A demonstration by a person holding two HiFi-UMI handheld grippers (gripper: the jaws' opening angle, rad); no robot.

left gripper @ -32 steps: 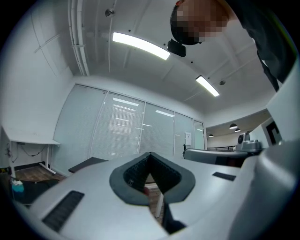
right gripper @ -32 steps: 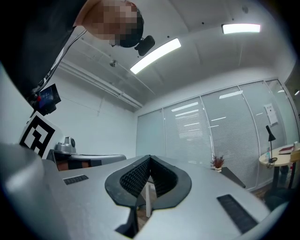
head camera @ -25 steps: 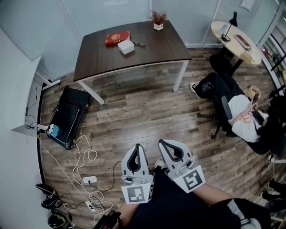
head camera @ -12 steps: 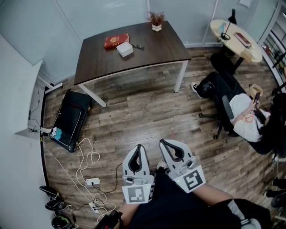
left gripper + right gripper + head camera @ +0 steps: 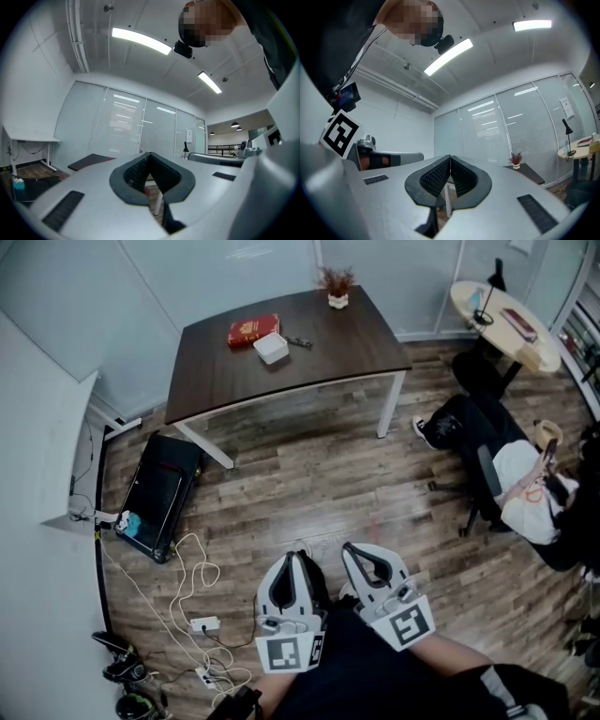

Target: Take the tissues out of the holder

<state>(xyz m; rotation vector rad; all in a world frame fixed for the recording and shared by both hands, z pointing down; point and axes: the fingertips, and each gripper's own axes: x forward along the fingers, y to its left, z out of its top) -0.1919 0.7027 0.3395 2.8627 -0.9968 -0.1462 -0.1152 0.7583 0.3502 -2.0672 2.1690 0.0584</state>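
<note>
Left claw [image 5: 296, 557] and right claw [image 5: 350, 547], smooth pale-grey shells with ribbed black pads, are both clenched tip to tip with nothing between them, side by side just above the person's dark lap [image 5: 375, 676]. Beyond them lies a wood-plank floor [image 5: 309, 484] with loose white cables [image 5: 183, 582] and a flat black case [image 5: 157, 495]. Farther off, well apart from both claws, the white square holder [image 5: 271, 347] rests on the dark rectangular tabletop [image 5: 328, 343], just beside a red box [image 5: 251, 330], with a small potted plant [image 5: 337, 287] at the far edge
</note>
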